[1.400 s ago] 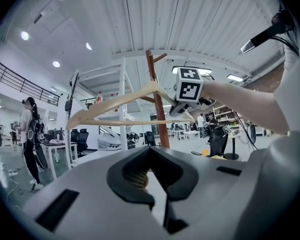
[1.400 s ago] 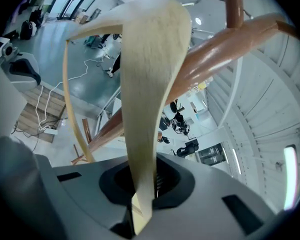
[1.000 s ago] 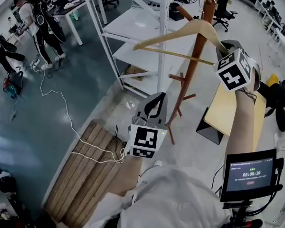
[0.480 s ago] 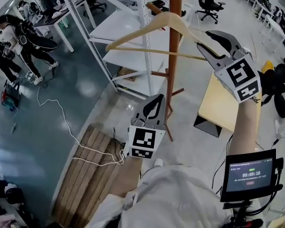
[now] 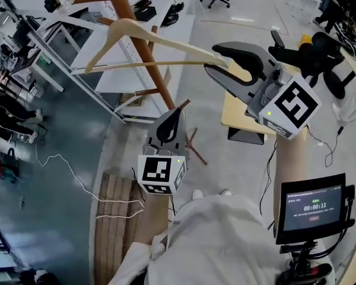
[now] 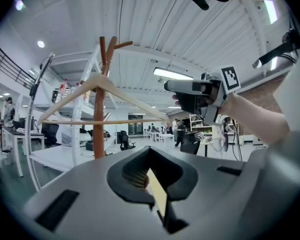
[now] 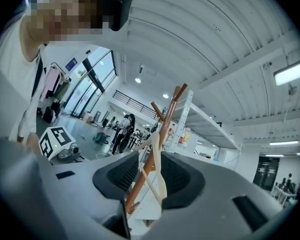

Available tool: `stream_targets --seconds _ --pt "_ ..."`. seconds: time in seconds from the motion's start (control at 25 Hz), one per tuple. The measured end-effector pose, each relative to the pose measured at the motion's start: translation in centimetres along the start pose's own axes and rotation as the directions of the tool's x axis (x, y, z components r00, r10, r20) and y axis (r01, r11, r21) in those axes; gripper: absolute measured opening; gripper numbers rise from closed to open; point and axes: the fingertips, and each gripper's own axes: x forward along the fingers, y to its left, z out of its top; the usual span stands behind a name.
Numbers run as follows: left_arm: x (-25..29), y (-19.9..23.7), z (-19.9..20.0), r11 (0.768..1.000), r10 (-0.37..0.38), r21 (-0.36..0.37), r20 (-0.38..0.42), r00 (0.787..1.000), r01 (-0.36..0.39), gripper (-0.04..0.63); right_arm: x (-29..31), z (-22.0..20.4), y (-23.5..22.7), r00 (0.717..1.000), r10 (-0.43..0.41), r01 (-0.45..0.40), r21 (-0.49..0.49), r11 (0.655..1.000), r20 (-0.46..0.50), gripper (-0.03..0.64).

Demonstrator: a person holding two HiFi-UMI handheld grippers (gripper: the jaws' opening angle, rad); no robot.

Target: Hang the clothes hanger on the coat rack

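The pale wooden hanger [image 5: 148, 34] [image 6: 125, 98] has its top against the brown pole of the coat rack [image 5: 157, 79] [image 6: 99, 129]; I cannot make out its hook. My right gripper [image 5: 213, 59] [image 7: 151, 174] is open; its jaws have just been opening. The hanger's right end [image 7: 158, 162] lies between them, and the pads do not press on it. My left gripper [image 5: 171, 114] [image 6: 150, 176] is lower, in front of the rack's foot, shut and holding nothing.
A white shelving frame [image 5: 89, 46] stands right behind the rack. A yellow tabletop [image 5: 237, 114] lies under the right gripper. Wooden planks [image 5: 113, 218] and a white cable [image 5: 65, 165] are on the floor at left. A small screen [image 5: 311, 209] is strapped to my right forearm.
The right gripper, shut on the hanger's end before, now has wide jaws. Hanger and rack have shifted left in the head view, and the hanger's top now sits at the pole.
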Motion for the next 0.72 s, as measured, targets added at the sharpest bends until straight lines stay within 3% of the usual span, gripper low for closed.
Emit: stream_targets --seconds 0.28,0.36,0.56,0.72 --pt "3.3 -8.3 0.5 0.982 -0.188 -0.016 -0.009 0.982 0.187 0.0 -9.6 -3.4 0.1 0.992 -0.114 0.121 0.132 0.984 -0.061 0.143" --pt "4.3 -10.1 -0.1 0.972 -0.234 -0.028 -0.011 0.972 0.233 0.0 -12.0 -4.8 0.0 0.983 -0.168 0.177 0.148 0.973 -0.074 0.104" --pt "5.4 -14.9 -0.8 0.927 -0.372 -0.056 -0.007 0.928 0.371 0.0 -17.8 -6.9 -0.2 0.936 -0.336 0.348 0.136 0.928 -0.103 0.012" --pt "5.7 -18.4 -1.6 0.893 -0.448 -0.069 -0.02 0.894 0.446 0.0 -21.8 -8.9 1.9 0.899 -0.411 0.433 0.163 0.887 -0.151 0.012"
